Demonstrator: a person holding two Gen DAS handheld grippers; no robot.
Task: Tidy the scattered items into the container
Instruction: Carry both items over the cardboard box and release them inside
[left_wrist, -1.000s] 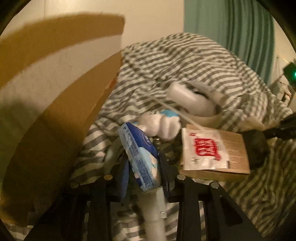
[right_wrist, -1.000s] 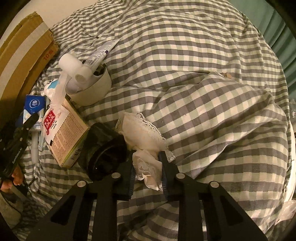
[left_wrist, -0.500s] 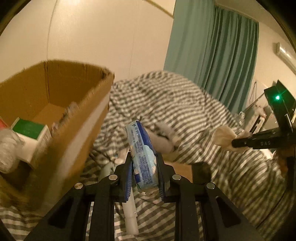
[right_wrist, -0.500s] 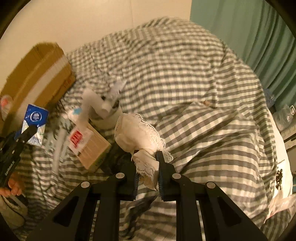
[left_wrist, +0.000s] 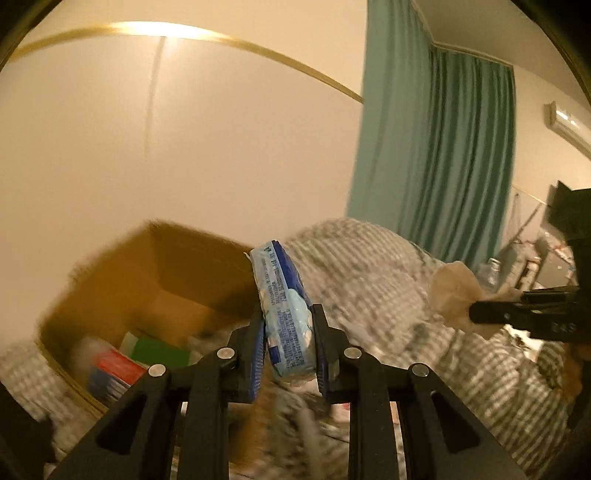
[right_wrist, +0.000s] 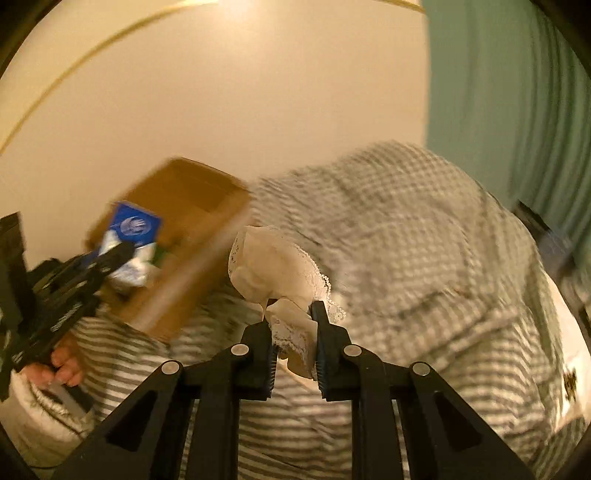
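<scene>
My left gripper is shut on a blue and white tissue pack, held upright above the bed next to the open cardboard box. Inside the box lie a green box and a red and white packet. My right gripper is shut on a cream lace-edged cloth, lifted off the bed. In the right wrist view the tissue pack and the left gripper hang over the cardboard box. The left wrist view shows the cloth in the right gripper at the right.
A grey and white checked duvet covers the bed. A cream wall stands behind the box and a green curtain hangs at the right. A hand grips the left tool. Blurred items lie on the bed under the left gripper.
Both grippers have risen off the bed with their loads. The left one swung toward the box, whose inside now shows. The right one lifted the cloth and moved toward the box.
</scene>
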